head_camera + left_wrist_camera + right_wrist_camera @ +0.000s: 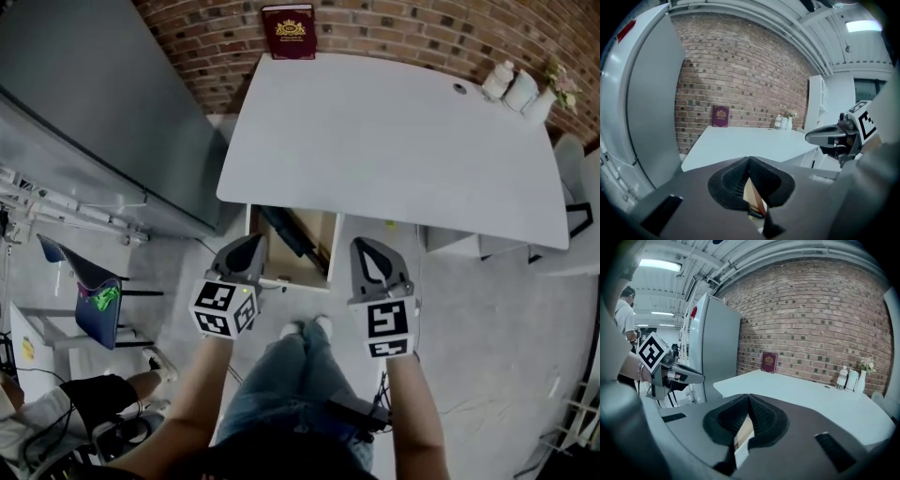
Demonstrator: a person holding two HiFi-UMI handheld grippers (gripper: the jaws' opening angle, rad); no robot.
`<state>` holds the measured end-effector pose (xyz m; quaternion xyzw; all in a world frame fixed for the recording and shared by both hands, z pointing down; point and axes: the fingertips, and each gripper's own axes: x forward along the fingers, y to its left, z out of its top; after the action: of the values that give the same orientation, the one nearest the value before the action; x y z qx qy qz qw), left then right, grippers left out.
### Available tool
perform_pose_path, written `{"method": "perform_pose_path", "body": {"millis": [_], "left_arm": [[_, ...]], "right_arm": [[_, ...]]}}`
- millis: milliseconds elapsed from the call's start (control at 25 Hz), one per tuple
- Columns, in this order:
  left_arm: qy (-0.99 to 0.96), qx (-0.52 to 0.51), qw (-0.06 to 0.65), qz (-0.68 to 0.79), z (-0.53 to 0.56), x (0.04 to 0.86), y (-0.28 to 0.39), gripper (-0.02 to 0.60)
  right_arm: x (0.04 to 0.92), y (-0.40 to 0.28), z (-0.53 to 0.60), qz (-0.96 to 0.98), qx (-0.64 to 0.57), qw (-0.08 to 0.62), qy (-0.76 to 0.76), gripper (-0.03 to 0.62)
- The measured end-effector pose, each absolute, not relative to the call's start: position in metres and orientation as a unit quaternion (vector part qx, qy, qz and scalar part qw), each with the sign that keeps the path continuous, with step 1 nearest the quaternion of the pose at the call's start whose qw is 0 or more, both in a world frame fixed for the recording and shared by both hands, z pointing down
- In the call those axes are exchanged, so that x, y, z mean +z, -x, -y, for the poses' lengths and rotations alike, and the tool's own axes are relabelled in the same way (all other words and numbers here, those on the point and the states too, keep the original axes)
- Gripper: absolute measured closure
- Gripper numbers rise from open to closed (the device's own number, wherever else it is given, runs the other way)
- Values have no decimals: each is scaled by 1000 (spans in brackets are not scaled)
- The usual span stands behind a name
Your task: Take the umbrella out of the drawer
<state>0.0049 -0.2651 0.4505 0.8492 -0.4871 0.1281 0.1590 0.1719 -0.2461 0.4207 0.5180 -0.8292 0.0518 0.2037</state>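
At far left a tall grey cabinet (103, 122) stands against the brick wall (394, 28), and below it is a chair (94, 300) with something green on its blue seat. The left gripper (253, 244) hovers just in front of the white surface (394, 141), above the left edge of the open drawer (319, 239). Its own view shows the jaws pressed together with nothing held between them.

The umbrella (289, 234) lies inside the drawer, a dark, long shape set at a slant on the wooden bottom and partly tucked under the surface's front edge. Neither gripper touches it.

The right gripper (363, 246) hangs just right of the drawer, level with the left one. Its jaws are closed too, tip to tip and empty.

A maroon book (289, 31) leans upright against the wall at the back of the surface. At the far right corner stand two white bottles (511, 84) and a small vase with flowers (548, 94).
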Motion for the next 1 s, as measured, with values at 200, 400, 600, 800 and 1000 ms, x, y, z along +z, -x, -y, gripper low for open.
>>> {"method": "perform_pose_path", "body": {"millis": [200,400,600,800,1000], "left_arm": [[-848,128,203,472,272,480,-14,583],[-848,138,215,464,282,507,-19,583],[-836,152,247,465,286,551,-18,583],[-823,162,276,469,289,591,-16,583],[-801,169,314,481,296,632,-13,507]], "right_arm": [[448,-172,253,819,75,198,-533,603],[471,-170,256,816,98,196,-535,603],[508,-171,253,814,105,227,-524,603],[541,-178,262,805,121,238,-530,603],[573,-179,266,800,144,229,-536,603]]}}
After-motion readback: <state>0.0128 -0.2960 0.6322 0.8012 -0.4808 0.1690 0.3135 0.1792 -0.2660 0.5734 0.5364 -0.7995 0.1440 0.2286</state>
